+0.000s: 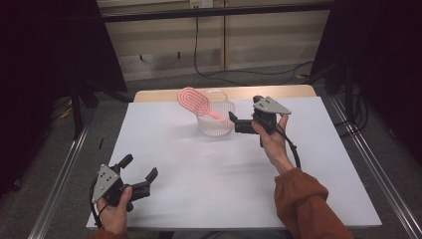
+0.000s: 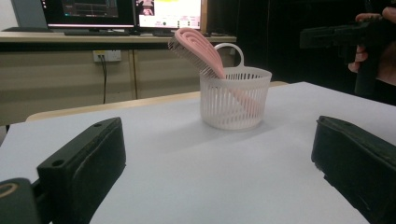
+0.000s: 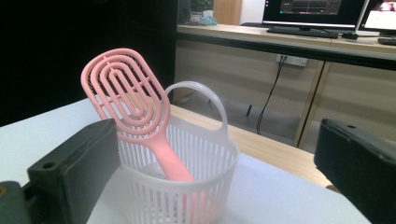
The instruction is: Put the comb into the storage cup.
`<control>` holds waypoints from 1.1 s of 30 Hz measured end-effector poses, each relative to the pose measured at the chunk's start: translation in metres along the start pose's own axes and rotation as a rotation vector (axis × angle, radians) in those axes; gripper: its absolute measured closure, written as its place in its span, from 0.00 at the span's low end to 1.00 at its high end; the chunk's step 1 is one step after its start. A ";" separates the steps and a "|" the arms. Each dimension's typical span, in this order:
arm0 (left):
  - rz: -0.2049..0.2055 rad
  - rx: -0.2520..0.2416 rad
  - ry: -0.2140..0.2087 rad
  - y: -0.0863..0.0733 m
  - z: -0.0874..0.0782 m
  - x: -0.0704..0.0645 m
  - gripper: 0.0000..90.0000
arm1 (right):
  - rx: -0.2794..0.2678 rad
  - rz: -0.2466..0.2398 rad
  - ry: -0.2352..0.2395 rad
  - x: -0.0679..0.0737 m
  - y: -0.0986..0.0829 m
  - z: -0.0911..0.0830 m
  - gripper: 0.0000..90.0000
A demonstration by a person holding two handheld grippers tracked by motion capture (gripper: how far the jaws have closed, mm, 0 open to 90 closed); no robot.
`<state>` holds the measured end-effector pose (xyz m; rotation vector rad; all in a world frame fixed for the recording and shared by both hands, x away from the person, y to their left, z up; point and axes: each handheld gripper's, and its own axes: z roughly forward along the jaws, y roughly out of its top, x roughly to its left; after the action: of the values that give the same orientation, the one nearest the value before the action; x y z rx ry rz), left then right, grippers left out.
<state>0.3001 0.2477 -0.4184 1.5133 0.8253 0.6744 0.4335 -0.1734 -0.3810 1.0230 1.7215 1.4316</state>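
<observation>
Your pink hairbrush (image 1: 191, 99) stands handle-down in the white slotted basket (image 1: 215, 122) at the far middle of the white table (image 1: 209, 169), its oval head leaning out over the rim. Your right gripper (image 1: 232, 119) sits just beside the basket, jaws wide and holding nothing; its own view shows the brush's looped open back (image 3: 126, 98), while your left gripper view shows the bristle side. Your left gripper (image 1: 139, 172) rests near the front left corner, jaws wide, empty. Monitors (image 2: 126, 11) sit on a desk beyond the table.
</observation>
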 end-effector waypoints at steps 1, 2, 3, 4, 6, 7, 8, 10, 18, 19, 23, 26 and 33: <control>0.001 0.000 -0.001 0.000 0.000 0.000 0.03 | -0.001 0.006 0.002 -0.001 -0.001 -0.002 0.00; -0.003 0.000 -0.002 0.000 0.000 0.000 0.03 | -0.004 0.003 -0.001 -0.001 -0.001 -0.003 0.00; 0.000 0.002 0.000 0.000 -0.001 0.001 0.03 | -0.003 -0.001 -0.009 -0.002 -0.002 -0.006 0.00; -0.003 0.000 0.000 0.000 -0.001 0.001 0.03 | -0.005 -0.005 -0.016 -0.002 -0.003 -0.007 0.00; -0.005 -0.002 -0.002 0.000 -0.001 0.001 0.03 | -0.004 -0.023 -0.022 -0.002 -0.004 -0.012 0.00; -0.005 -0.003 -0.001 0.000 -0.001 0.001 0.03 | -0.016 -0.041 -0.034 -0.003 -0.004 -0.015 0.00; -0.005 -0.003 -0.001 0.000 -0.002 0.000 0.03 | -0.025 -0.048 -0.049 -0.003 -0.005 -0.017 0.00; -0.003 -0.003 0.003 -0.001 -0.002 0.000 0.03 | -0.020 -0.034 -0.048 -0.006 -0.005 -0.021 0.00; -0.004 -0.005 0.011 -0.001 -0.001 -0.001 0.03 | -0.026 -0.011 -0.055 -0.011 -0.008 -0.037 0.00; 0.003 -0.003 0.011 -0.001 -0.002 -0.001 0.03 | -0.032 -0.005 -0.057 -0.011 -0.008 -0.039 0.00; 0.014 -0.012 0.011 -0.001 -0.002 -0.001 0.03 | -0.034 -0.011 -0.053 -0.009 -0.010 -0.048 0.00; -0.004 -0.013 0.007 -0.001 -0.001 -0.001 0.03 | -0.034 -0.020 -0.052 -0.008 -0.012 -0.055 0.00; -0.002 -0.005 0.015 -0.001 -0.001 -0.001 0.03 | -0.010 -0.029 -0.053 -0.008 -0.020 -0.068 0.00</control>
<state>0.2986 0.2474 -0.4193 1.5047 0.8360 0.6862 0.3750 -0.2140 -0.3887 1.0172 1.6830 1.3815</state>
